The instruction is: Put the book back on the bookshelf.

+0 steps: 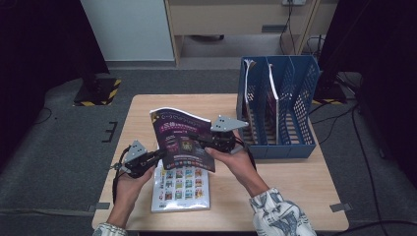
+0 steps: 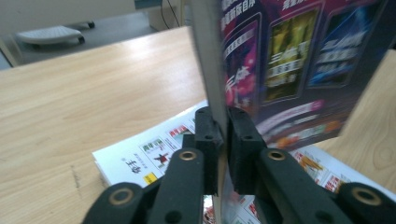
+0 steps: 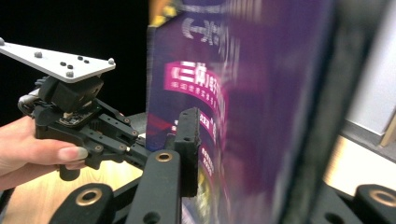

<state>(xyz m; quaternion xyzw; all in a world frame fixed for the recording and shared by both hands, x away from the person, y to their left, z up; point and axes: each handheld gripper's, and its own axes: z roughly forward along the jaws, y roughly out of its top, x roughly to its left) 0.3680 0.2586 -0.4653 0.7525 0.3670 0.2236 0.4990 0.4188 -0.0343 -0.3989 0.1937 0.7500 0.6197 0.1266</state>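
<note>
The left gripper [image 1: 158, 155] was clamped tight on the lower edge of the purple magazine [image 1: 183, 140]; in the left gripper view both pads [image 2: 208, 130] pressed that thin edge from either side. The right gripper [image 1: 202, 141] had the magazine's opposite edge between its jaws. In the right gripper view one pad [image 3: 187, 140] stood just off the purple cover, while the other jaw was a dark blur against the far side, so whether it was pinching or merely cradling could not be told.

The magazine stood nearly upright, lifted clear of the wooden table [image 1: 295, 187], above and slightly behind a white booklet [image 1: 179, 189] that lay flat on the table near its front edge. The blue file rack [image 1: 280, 105] stood well to the right of the magazine, at the table's right rear. White papers already sat in its left slots; its right slots looked free.

By my judgement the pick-up was done, and the carry to the rack and the drop into a slot remained, with the white booklet probably to follow.

The cover print was too blurred to read. The rack's inner contents were half hidden behind its mesh walls.
</note>
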